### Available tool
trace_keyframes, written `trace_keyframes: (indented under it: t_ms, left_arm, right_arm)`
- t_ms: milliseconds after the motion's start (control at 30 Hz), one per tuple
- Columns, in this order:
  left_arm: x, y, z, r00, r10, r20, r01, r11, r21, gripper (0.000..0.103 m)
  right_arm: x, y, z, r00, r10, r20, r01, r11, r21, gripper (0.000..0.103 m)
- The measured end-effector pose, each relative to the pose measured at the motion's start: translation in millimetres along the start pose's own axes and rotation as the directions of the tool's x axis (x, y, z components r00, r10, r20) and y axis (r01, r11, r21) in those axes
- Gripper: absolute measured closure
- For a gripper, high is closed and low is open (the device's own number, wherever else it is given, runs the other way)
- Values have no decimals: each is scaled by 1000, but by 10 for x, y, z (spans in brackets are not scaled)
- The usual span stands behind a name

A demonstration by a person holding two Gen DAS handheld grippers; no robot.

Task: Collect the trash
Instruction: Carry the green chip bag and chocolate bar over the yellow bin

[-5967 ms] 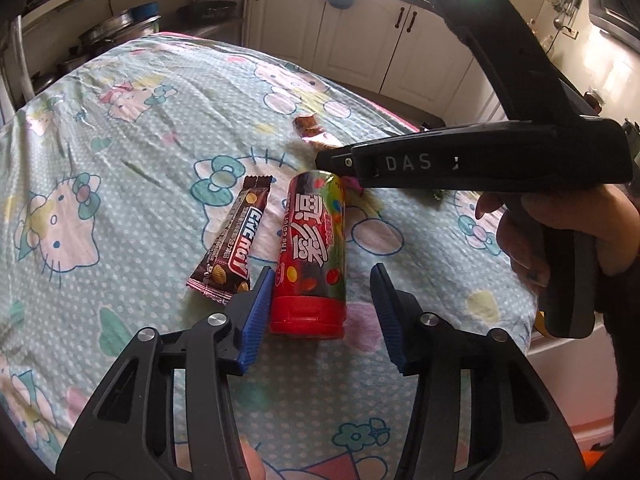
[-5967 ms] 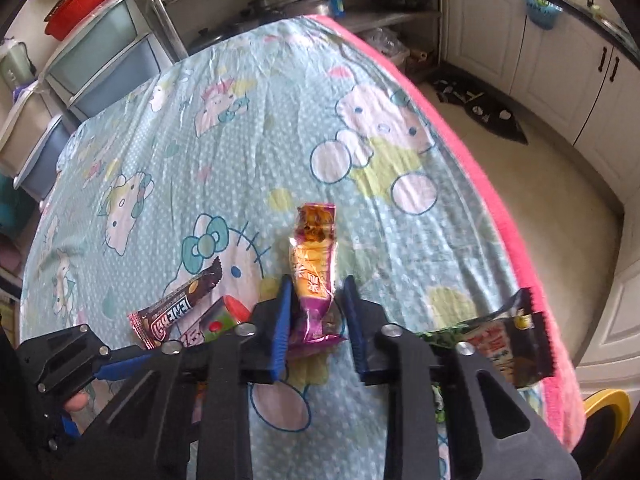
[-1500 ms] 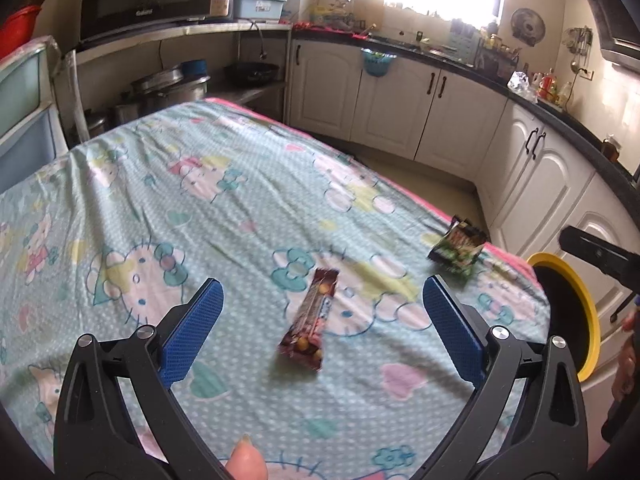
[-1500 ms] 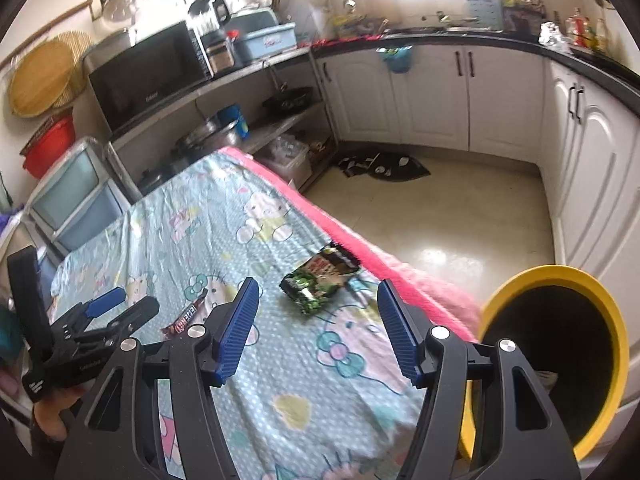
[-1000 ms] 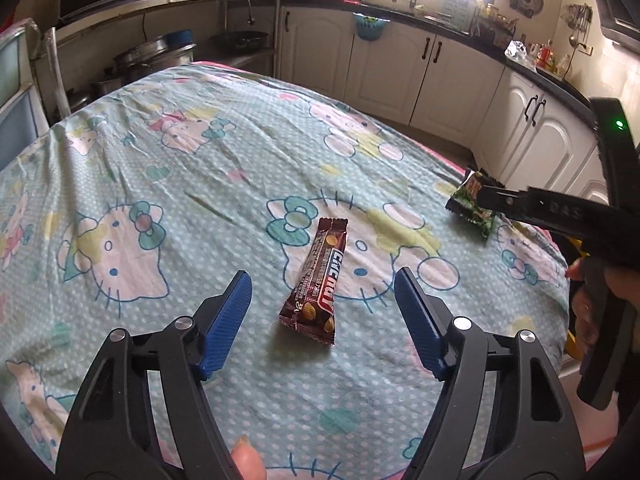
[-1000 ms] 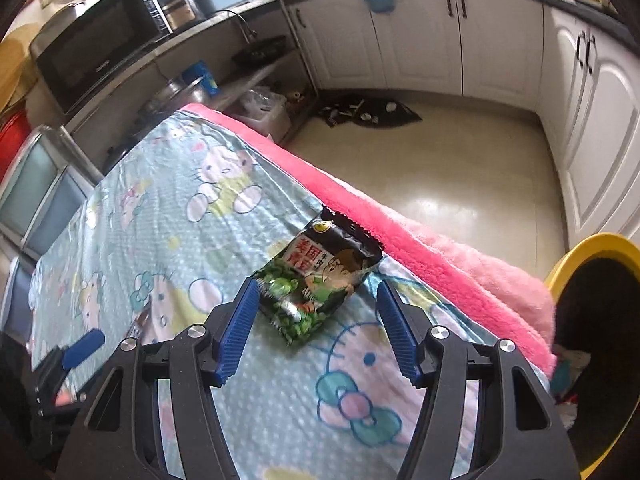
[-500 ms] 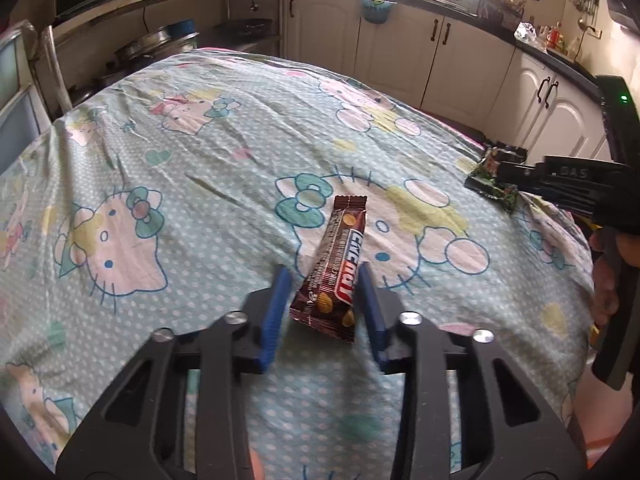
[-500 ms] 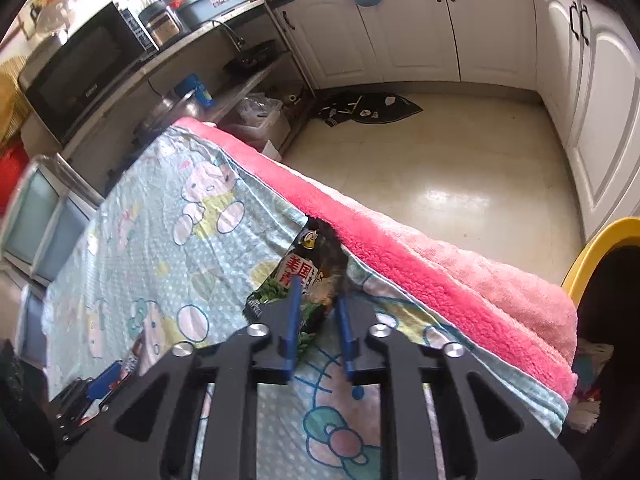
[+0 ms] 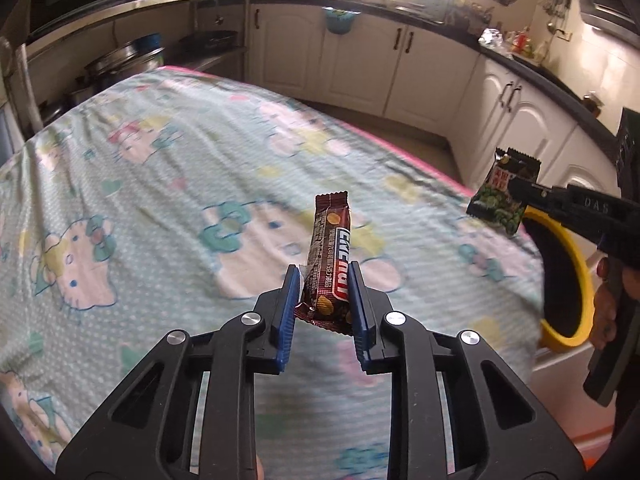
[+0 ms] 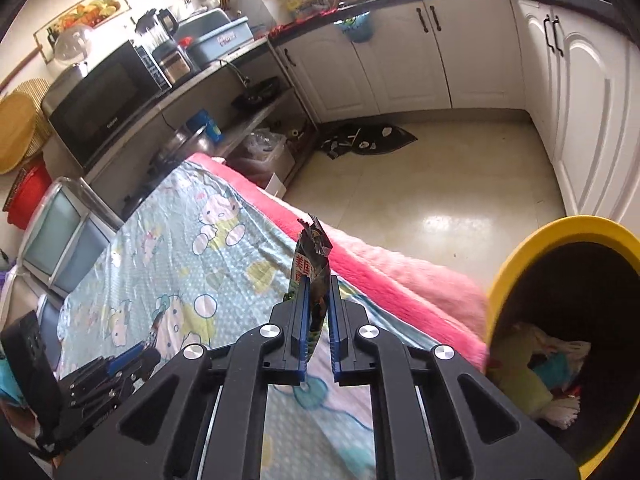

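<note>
The bench [image 9: 168,184], spread with a pale blue cartoon-cat cloth edged in pink, lies below and ahead of both tools. A yellow-rimmed bin [image 10: 532,248] stands on the floor to the right of the right hand-held gripper [image 10: 318,300], with crumpled rubbish inside. The left hand-held gripper [image 9: 325,296] has its jaws closing on a brown chocolate bar wrapper [image 9: 330,256], pads pressed to its sides, the wrapper lifted clear of the cloth and sticking out forward. The right one is clamped on a green snack packet [image 10: 314,252], which stands edge-on between its pads, above the bench's pink edge.
</note>
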State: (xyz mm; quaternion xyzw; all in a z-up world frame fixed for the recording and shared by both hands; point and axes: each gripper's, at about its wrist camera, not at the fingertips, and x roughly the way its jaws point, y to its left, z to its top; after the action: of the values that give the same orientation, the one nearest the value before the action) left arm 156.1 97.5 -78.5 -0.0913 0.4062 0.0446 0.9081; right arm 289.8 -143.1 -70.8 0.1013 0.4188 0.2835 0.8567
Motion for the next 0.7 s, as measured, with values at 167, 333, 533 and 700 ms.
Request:
trace_keyframes:
  t_ms: [167, 333, 533, 700]
  left_arm:
    - [-62, -293, 103, 999, -35, 26, 34, 999, 38, 85]
    - [-111, -575, 196, 997, -67, 47, 64, 995, 77, 85]
    - [-152, -942, 295, 991, -111, 70, 102, 987, 123, 85]
    - [-167, -1212, 369, 986, -146, 81, 133, 979, 155, 85]
  right_arm:
    - [-299, -146, -36, 999, 3, 38, -4, 1000, 19, 95]
    - [-637, -314, -77, 996, -13, 91, 9, 999, 39, 95]
    - [-992, -544, -121, 988, -55, 145, 46, 997, 64, 95]
    - [-1255, -728, -160, 978, -96, 184, 81, 993, 87, 95]
